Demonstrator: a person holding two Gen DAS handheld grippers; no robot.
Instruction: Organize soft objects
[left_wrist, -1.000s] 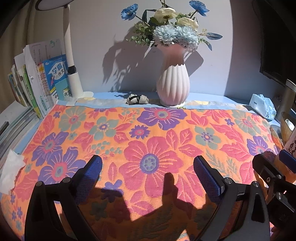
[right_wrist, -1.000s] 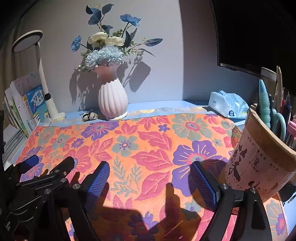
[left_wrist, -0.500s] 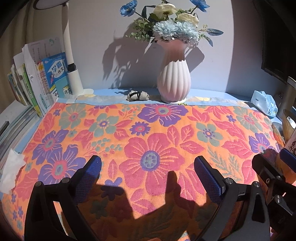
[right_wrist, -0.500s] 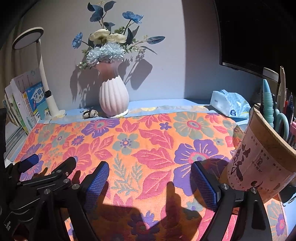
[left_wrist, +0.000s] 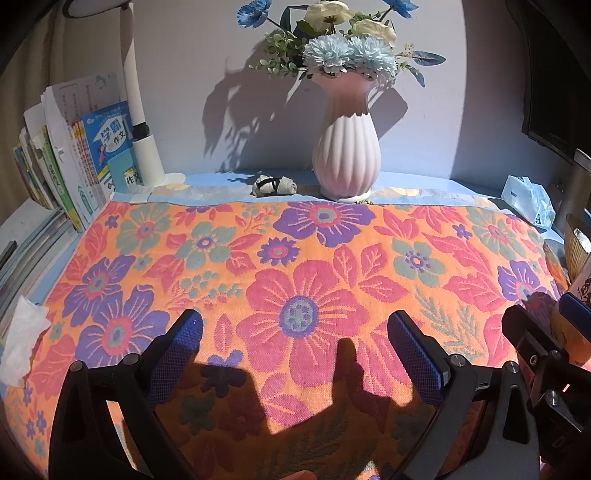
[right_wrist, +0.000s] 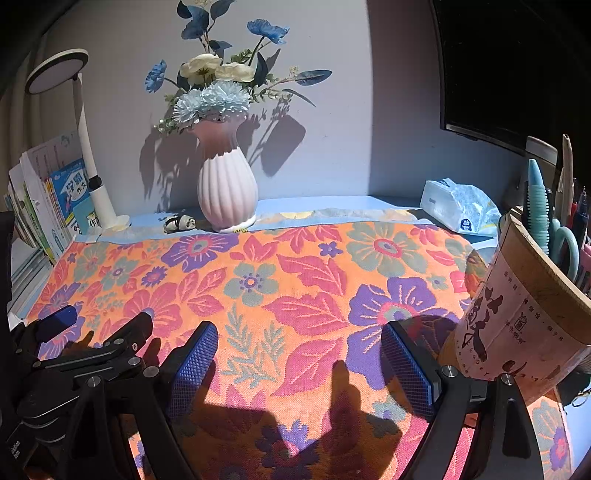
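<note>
A floral cloth (left_wrist: 295, 266) lies spread flat over the desk (left_wrist: 424, 184), filling the middle of both wrist views, its long axis running left to right across the frame and its far edge just short of the pink vase (left_wrist: 345, 158) at upper centre. The left gripper (left_wrist: 295, 354) and right gripper (right_wrist: 299, 363) hover side by side over the cloth's near edge at the bottom of frame, jaws wide and holding nothing. The cloth extends away from both; neither hand looks clearly nearer. A pen pot (right_wrist: 517, 314) stands close at lower right.
</note>
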